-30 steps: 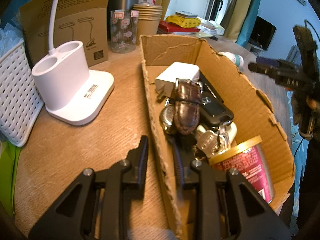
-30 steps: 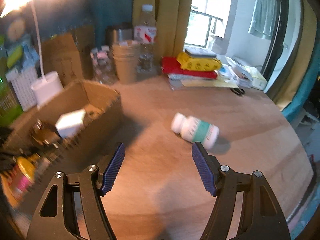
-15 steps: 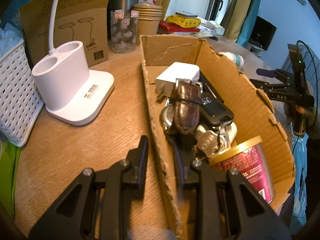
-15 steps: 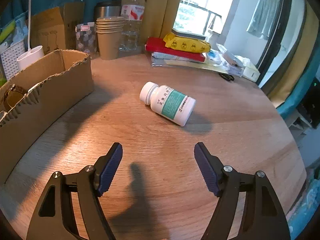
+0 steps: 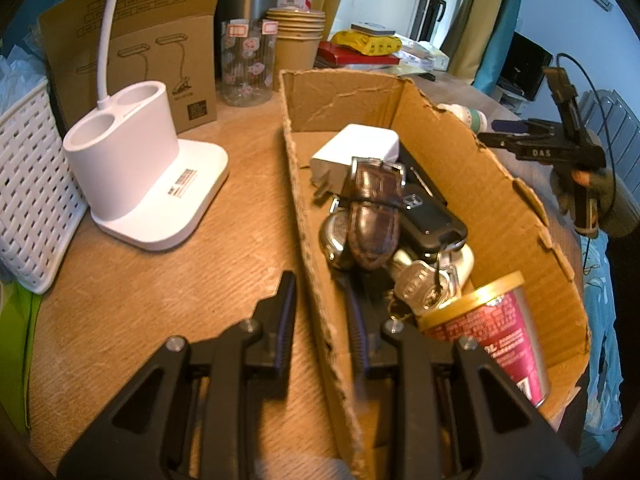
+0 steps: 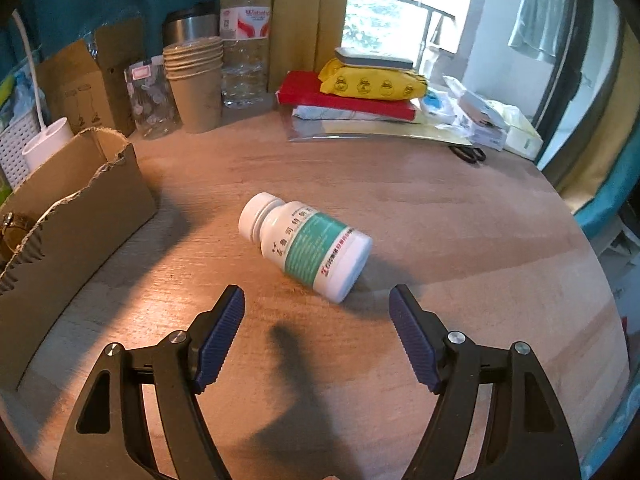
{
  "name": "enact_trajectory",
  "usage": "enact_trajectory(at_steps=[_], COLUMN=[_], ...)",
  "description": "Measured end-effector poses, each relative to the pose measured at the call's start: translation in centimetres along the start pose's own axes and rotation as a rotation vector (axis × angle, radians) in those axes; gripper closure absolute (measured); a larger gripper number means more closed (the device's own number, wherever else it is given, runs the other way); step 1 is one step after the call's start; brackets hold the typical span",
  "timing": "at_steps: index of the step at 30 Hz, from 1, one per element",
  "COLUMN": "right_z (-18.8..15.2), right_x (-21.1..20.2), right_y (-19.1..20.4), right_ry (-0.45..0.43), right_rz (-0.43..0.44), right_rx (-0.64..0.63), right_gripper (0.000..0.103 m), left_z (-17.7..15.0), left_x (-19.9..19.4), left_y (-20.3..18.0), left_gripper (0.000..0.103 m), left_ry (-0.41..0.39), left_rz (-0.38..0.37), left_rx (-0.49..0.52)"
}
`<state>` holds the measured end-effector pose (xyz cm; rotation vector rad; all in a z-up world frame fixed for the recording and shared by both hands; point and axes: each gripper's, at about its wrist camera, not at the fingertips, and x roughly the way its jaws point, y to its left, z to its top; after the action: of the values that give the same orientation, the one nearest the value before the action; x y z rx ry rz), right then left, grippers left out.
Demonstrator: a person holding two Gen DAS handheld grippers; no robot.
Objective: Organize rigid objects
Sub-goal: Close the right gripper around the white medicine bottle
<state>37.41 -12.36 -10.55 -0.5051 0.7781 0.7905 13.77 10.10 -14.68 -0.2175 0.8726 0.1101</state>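
Note:
A torn cardboard box (image 5: 460, 168) stands on the wooden table. It holds a white charger (image 5: 356, 148), a brown leather watch strap (image 5: 374, 208), a black car key (image 5: 428, 216), metal keys (image 5: 420, 288) and a red can with a gold lid (image 5: 492, 328). My left gripper (image 5: 318, 284) is shut on the box's near left wall, one finger inside and one outside. A white pill bottle (image 6: 308, 248) with a green label lies on its side right of the box (image 6: 72, 216). My right gripper (image 6: 316, 292) hovers open just short of the bottle, nothing between its pads.
A white lamp base (image 5: 136, 168), a white woven basket (image 5: 28, 200) and a lamp carton (image 5: 132, 40) stand left of the box. Paper cups (image 6: 196, 84), a water bottle (image 6: 244, 40), stacked books (image 6: 348, 100) and scissors (image 6: 468, 154) line the far side. The table's round edge curves at right.
My right gripper has come forward and lower toward the pill bottle, which now lies close ahead of its open fingers. The left gripper and the box have stayed put.

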Motion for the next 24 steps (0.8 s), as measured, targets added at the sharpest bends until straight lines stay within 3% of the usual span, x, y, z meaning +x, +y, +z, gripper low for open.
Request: enact_trajectory(at_steps=[7, 22, 24], right_z=[0.7, 2.8, 3.2], right_x=[1.5, 3.8, 3.9], right_y=[-0.1, 0.9, 0.9], right_ry=[0.004, 0.026, 0.009], right_rz=[0.045, 0.010, -0.007], right_rx=[-0.035, -0.098, -0.123], right_gripper=[0.025, 0.025, 0.017], left_z=[0.0, 0.0, 0.0], left_x=[0.0, 0.0, 0.0], left_y=[0.0, 0.0, 0.0], left_gripper=[0.076, 0.076, 0.076], left_ry=[0.000, 0.000, 0.000], left_rz=[0.000, -0.001, -0.001], left_rx=[0.000, -0.001, -0.001])
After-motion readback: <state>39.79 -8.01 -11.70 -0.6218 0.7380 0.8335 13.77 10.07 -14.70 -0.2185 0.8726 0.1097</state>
